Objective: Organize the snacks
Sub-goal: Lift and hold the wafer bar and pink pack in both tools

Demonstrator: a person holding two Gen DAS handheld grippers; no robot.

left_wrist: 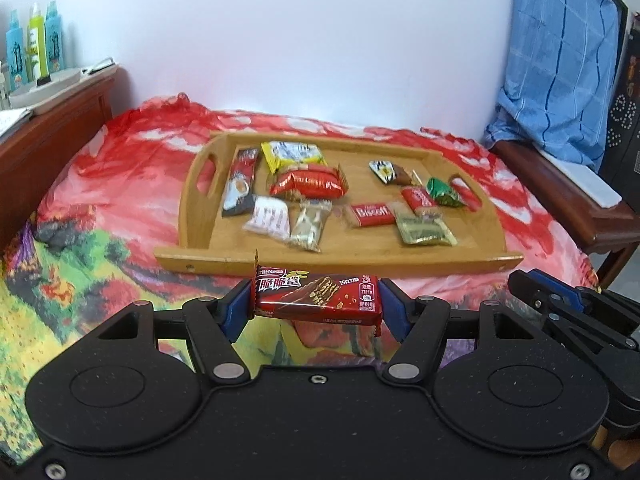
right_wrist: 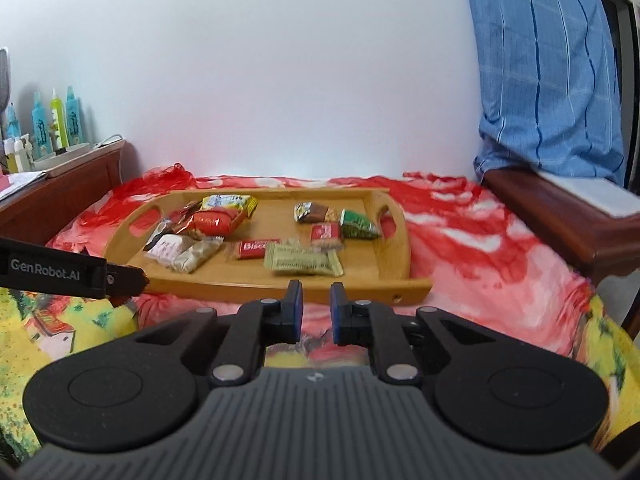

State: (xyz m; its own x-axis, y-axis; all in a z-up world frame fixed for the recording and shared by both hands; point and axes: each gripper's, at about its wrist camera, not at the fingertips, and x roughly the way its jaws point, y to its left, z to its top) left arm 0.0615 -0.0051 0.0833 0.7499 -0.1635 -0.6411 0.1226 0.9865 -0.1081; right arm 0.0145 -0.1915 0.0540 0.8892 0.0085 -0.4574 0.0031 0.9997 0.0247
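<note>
My left gripper is shut on a red Nestle wafer bar, held crosswise between the blue pads just in front of the wooden tray's near edge. The wooden tray lies on the bed and holds several snack packets in two groups, among them a red Biscoff packet and a large red packet. My right gripper is empty, its jaws a narrow gap apart, near the tray's front edge. The left gripper's arm shows at the left of the right wrist view.
The bed has a bright red and yellow patterned cover. A wooden headboard shelf with bottles is at the left. A wooden bench with blue cloth is at the right. A white wall is behind.
</note>
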